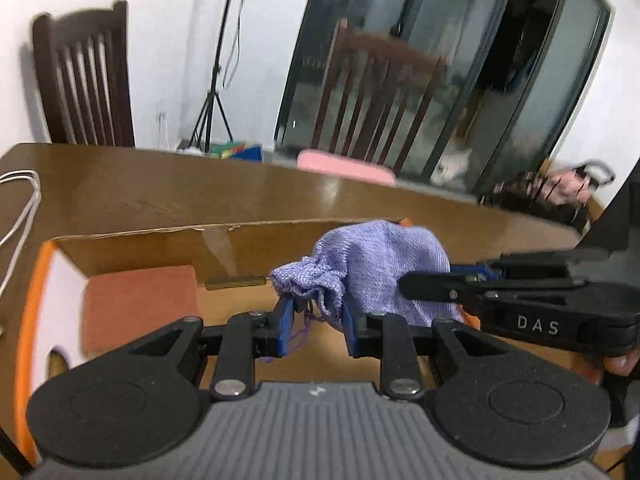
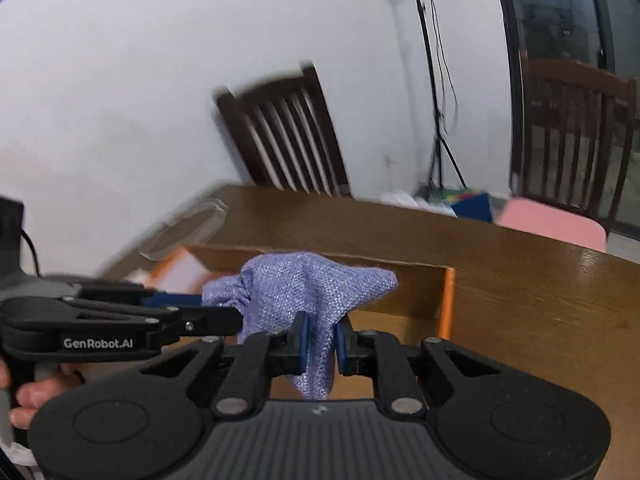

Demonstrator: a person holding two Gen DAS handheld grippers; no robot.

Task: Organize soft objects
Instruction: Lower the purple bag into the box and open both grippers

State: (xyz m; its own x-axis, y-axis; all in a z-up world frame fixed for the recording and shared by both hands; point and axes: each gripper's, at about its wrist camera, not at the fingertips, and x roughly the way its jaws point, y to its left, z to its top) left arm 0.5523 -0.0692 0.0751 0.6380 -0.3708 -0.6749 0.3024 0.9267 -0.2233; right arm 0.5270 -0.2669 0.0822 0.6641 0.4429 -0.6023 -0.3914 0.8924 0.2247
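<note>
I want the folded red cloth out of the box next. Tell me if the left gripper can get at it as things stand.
Probably not yet. The left gripper has its jaws shut on the purple cloth, which the right gripper also grips. The red cloth lies uncovered in the box.

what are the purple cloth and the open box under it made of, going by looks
Purple cloth: a coarse woven or knit fabric, matte, with visible weave and loose threads. Box: probably corrugated cardboard, brown inside with a ragged top edge, orange and white outside.
</note>
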